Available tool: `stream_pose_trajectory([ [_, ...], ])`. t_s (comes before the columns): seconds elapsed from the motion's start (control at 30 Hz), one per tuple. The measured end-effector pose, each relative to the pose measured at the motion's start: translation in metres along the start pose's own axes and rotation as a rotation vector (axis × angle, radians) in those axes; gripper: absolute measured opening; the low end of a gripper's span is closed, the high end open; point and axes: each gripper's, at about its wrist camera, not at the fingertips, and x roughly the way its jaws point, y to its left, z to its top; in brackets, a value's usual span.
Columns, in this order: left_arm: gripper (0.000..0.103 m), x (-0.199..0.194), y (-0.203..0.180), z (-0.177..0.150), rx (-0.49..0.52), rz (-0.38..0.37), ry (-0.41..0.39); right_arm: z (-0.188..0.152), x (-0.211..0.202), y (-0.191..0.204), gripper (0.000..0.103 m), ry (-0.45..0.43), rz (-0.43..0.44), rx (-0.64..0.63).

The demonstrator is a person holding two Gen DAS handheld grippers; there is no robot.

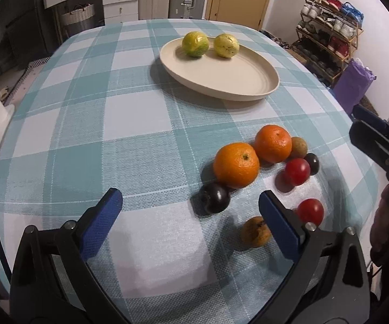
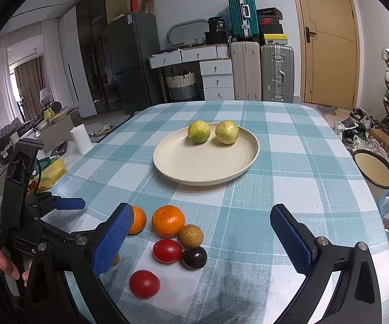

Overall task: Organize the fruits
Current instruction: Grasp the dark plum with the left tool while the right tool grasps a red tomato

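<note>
A cream plate (image 1: 237, 81) (image 2: 194, 167) holds two yellow-green fruits (image 1: 195, 43) (image 2: 226, 132). Near the table's front lies a cluster: two oranges (image 1: 236, 164) (image 2: 168, 221), two red tomatoes (image 1: 297, 171) (image 2: 167, 251), two dark plums (image 1: 216, 197) (image 2: 194, 257), and small brown fruits (image 1: 256, 231) (image 2: 190, 236). My left gripper (image 1: 191, 210) is open and empty, hovering just above and before the cluster. My right gripper (image 2: 202, 232) is open and empty over the cluster's right side. It also shows at the right edge of the left wrist view (image 1: 370, 132).
The table has a blue-checked cloth (image 2: 289, 162). A paper roll (image 2: 80, 137) stands off its left edge, a round basin (image 2: 374, 171) off its right. Suitcases, drawers and a shoe rack (image 1: 326, 35) stand beyond the far edge.
</note>
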Motion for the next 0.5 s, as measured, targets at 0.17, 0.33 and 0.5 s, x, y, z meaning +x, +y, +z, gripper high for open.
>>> stream_pose_trajectory([
  [0.17,0.075,0.0022,0.0009,0.0023,0.002,-0.05,0.006,-0.0002,0.0012,-0.0005,0.103,0.009,0.001,0.001],
  [0.33,0.051,0.0077,0.0035,0.0025,-0.01,-0.094,0.041,-0.0012,0.0021,-0.0029,0.103,0.014,0.002,0.01],
  [0.5,0.021,0.0089,0.0016,0.0007,0.003,-0.154,0.056,-0.003,0.0032,-0.0055,0.103,0.023,0.0,0.015],
])
